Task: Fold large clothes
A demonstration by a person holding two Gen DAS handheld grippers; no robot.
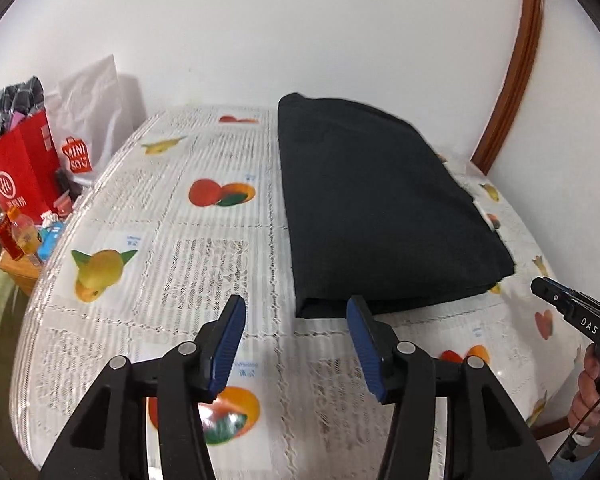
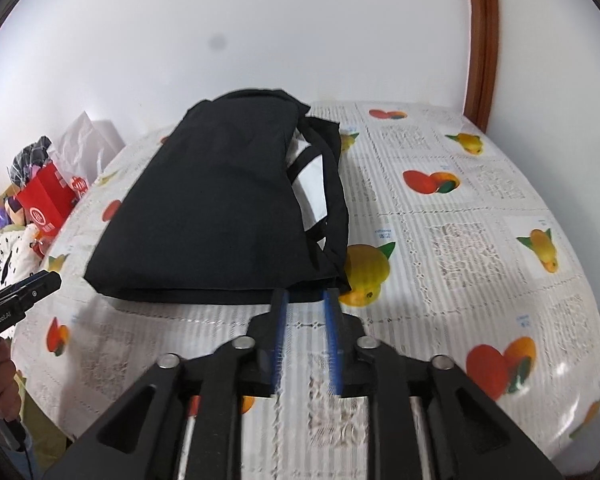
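Fruit-print tablecloth (image 1: 204, 248) with the folded black garment (image 1: 380, 208) lying just ahead of both grippers: left gripper (image 1: 296, 310) spread wide, right gripper (image 2: 305, 300) narrowly parted, neither holding anything.

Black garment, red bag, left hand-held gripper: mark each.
black garment (image 1: 380, 204), left wrist view, middle of the folded top layer
red bag (image 1: 22, 176), left wrist view, front face by the logo
left hand-held gripper (image 1: 296, 316), left wrist view, midway between its fingertips

Red bag (image 1: 22, 176) contents unreadable (too small); tablecloth (image 2: 328, 404) blurred near lens
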